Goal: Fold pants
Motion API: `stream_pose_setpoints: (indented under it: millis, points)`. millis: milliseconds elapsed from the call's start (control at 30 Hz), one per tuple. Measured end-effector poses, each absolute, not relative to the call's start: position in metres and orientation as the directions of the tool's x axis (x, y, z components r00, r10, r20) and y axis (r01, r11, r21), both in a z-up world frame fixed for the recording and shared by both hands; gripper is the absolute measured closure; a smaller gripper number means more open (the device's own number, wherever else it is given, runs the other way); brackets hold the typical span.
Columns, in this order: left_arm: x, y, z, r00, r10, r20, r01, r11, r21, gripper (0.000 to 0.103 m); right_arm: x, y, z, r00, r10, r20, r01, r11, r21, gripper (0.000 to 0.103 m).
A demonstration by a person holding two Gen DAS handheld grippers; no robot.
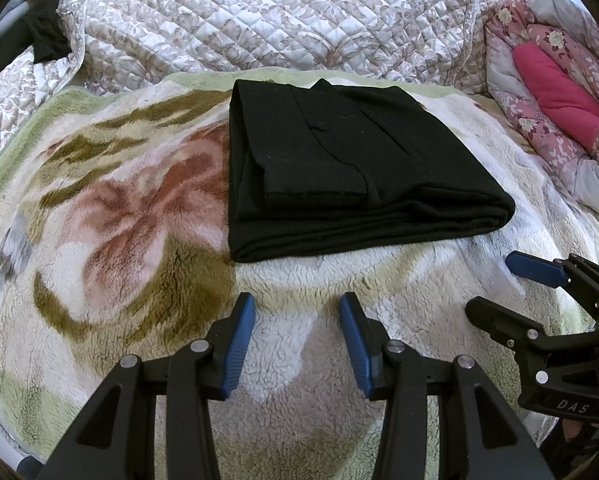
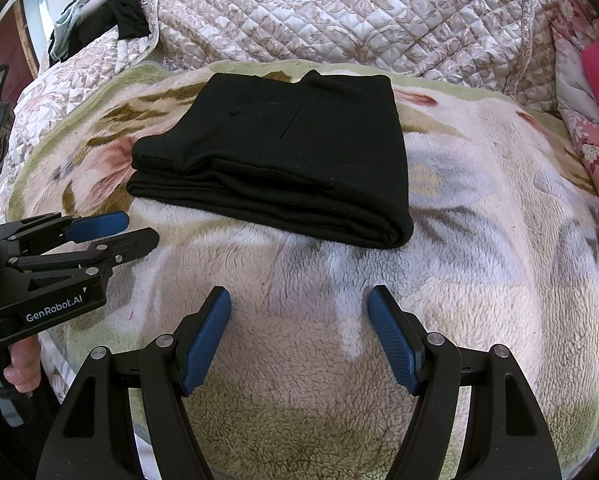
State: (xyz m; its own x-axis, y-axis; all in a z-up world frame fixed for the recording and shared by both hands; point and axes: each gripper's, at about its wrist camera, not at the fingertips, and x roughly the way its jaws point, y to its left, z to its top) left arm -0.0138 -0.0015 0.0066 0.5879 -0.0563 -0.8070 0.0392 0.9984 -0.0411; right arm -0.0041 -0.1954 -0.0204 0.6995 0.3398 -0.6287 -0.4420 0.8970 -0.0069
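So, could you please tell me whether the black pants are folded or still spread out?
Folded: the black fabric pants lie as a compact stacked rectangle on the fluffy floral blanket, layered edges showing along the near side.

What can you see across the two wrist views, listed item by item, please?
pants: one pair, black, folded into a flat stack, lying on the blanket ahead of both grippers
blanket: one, fleecy cream with green and pink floral print, spread under the pants
quilt: one, pale quilted floral, behind the blanket
comforter: one, pink floral with a plain magenta patch, bundled at the far right
dark clothes: a small heap, black and pale, far left behind the quilt
left gripper: one, black with blue pads, open, holding nothing, above the blanket
right gripper: one, black with blue pads, open, holding nothing, above the blanket
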Motion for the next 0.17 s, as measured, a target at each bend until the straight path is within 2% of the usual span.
stream_pose_setpoints:
  millis: [167]
  points:
    - [-0.0137,-0.0018,0.0068,0.588,-0.055,-0.807,0.038,0.998,-0.041,0.056,-0.0043,-0.1951,-0.0204,0.700,0.339,-0.629,-0.441,0.897,-0.007,0.031]
